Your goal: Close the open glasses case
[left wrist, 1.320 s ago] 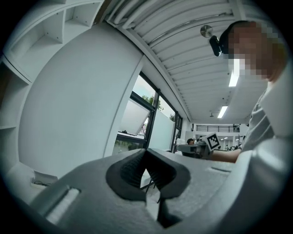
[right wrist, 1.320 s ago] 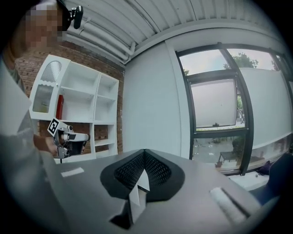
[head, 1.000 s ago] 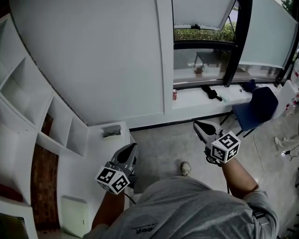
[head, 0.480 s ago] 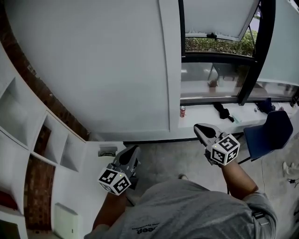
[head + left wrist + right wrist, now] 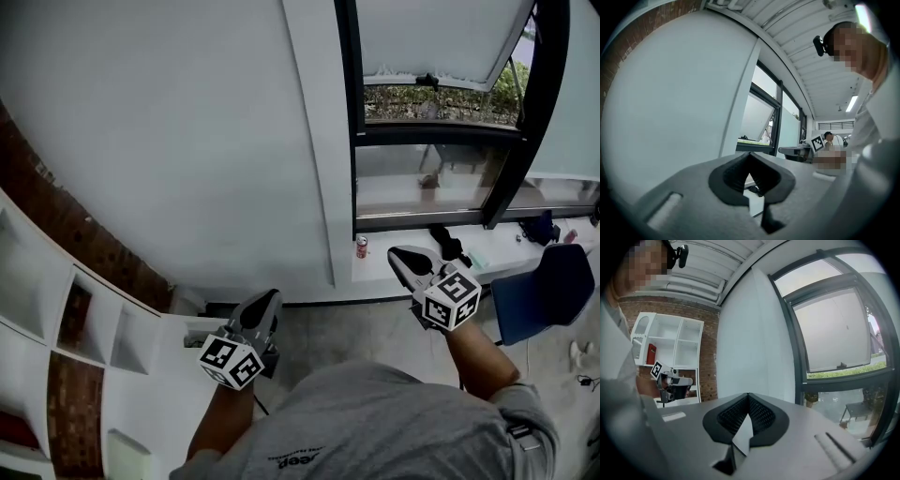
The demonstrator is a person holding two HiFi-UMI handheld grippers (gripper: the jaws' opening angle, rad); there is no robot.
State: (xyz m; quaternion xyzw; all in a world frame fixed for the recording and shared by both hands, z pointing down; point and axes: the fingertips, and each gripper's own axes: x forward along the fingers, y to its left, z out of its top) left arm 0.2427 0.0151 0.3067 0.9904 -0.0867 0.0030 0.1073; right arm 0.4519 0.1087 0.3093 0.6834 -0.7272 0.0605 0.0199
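Fingers of left gripper (image 5: 268, 296), right gripper (image 5: 396, 253) closed, empty; red can (image 5: 361, 247) only in head view.

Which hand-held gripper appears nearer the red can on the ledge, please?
The right hand-held gripper: its tip shows just beside the red can, while the left hand-held gripper sits farther left.

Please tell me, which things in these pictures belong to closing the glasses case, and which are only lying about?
For the job: left gripper, right gripper, both shut and empty. No glasses case can be made out.
Lying about: red can and black object on the window ledge, blue chair, white shelf unit.
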